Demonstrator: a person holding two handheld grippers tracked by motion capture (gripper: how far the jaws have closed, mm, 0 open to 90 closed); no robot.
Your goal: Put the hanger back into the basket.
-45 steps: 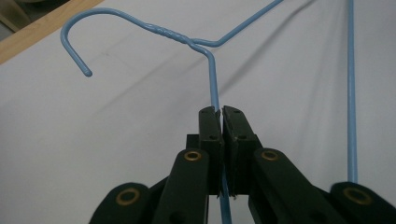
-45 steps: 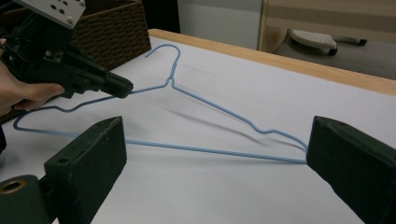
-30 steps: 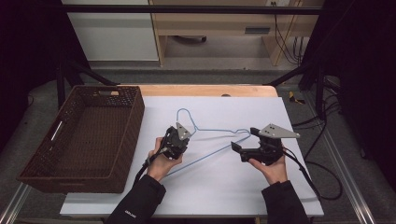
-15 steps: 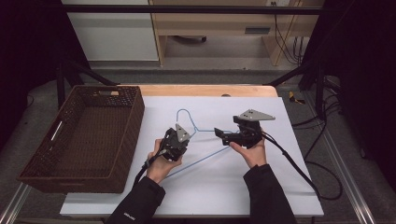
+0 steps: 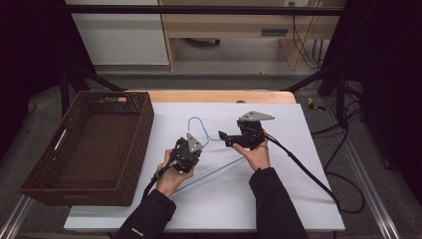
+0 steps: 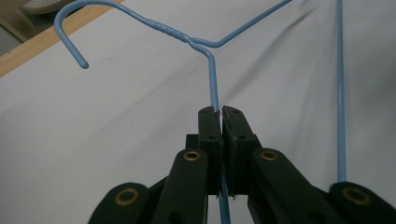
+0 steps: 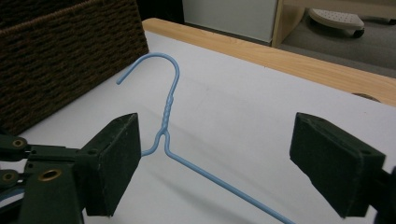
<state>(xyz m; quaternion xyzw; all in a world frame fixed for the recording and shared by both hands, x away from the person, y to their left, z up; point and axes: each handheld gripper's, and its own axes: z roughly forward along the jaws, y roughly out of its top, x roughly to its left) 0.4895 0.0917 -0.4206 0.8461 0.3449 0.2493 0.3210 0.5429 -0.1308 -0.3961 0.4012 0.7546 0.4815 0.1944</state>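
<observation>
The left gripper (image 5: pixel 195 147) clenches the blue wire hanger (image 6: pixel 212 74) on one shoulder wire. The right gripper (image 7: pixel 215 163) – jaws wide but just closing – straddles the neck, pads clear. A wicker basket (image 5: pixel 74 149) sits left – well apart.

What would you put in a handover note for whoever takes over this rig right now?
Left tool: shut on one sloping arm of the blue wire hanger, below its twisted neck.
Right tool: open, jaws just closing a little, either side of the hanger's other arm near the neck, not touching it.
Hanger lies on the white table; wicker basket stands to its left.
Done: one-sided grip on the hanger.
Left: probably close the right tool on the wire, then move the hanger.
</observation>
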